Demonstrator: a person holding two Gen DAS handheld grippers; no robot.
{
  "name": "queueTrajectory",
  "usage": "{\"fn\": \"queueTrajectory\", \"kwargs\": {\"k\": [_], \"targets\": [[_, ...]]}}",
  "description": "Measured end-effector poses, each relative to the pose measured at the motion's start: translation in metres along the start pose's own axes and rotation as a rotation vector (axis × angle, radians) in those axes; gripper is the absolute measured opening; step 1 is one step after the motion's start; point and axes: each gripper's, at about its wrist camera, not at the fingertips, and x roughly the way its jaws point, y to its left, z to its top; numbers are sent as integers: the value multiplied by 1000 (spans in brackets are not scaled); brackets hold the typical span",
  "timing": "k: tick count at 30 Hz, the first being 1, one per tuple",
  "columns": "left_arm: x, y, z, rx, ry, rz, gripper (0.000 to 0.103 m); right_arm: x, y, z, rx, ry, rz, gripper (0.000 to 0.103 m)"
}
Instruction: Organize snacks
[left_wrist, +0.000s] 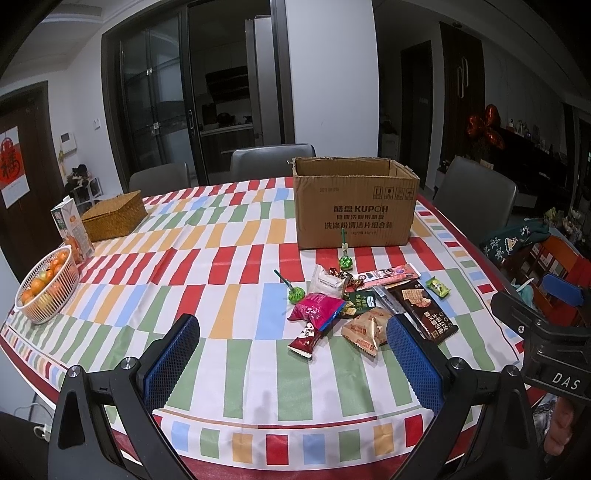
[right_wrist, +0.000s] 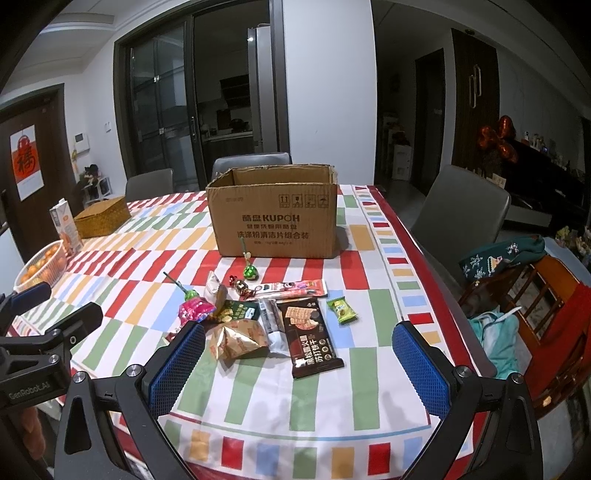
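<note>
My left gripper (left_wrist: 291, 358) and right gripper (right_wrist: 299, 360) hover over the near edge of the table (left_wrist: 236, 229), both with jaws spread wide and nothing between them — the snacks (left_wrist: 354, 299) lie in a loose heap on the striped cloth just ahead. From my left camera the heap sits at 1 o'clock: a pink packet (left_wrist: 317, 310), a tan packet (left_wrist: 365, 328), a dark cracker packet (left_wrist: 424, 310), a small green sweet (left_wrist: 437, 287) at its right fringe and a green lollipop (left_wrist: 295, 293) at its left. Beyond the heap at 12 o'clock stands an open cardboard box (left_wrist: 354, 206), upright, with a second green lollipop (left_wrist: 346, 260) just in front of it. Far off at 10 o'clock I see a white basket of oranges (left_wrist: 48, 291), a juice carton (left_wrist: 72, 230) and a woven box (left_wrist: 114, 214) — well apart from the heap
</note>
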Motion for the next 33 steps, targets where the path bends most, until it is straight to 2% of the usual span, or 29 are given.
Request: {"fn": "queueTrajectory", "kwargs": {"k": [11,27,33], "targets": [[2,0,-8,-8,12,-2,103,5,5,-6,-9,16,3,102],[44,13,-17,0,85,-24,102,43,19,-9,-66,122,42,102],[66,17,-21,28,110,-51,90,70,30,-9,-92,155,86,96]]}}
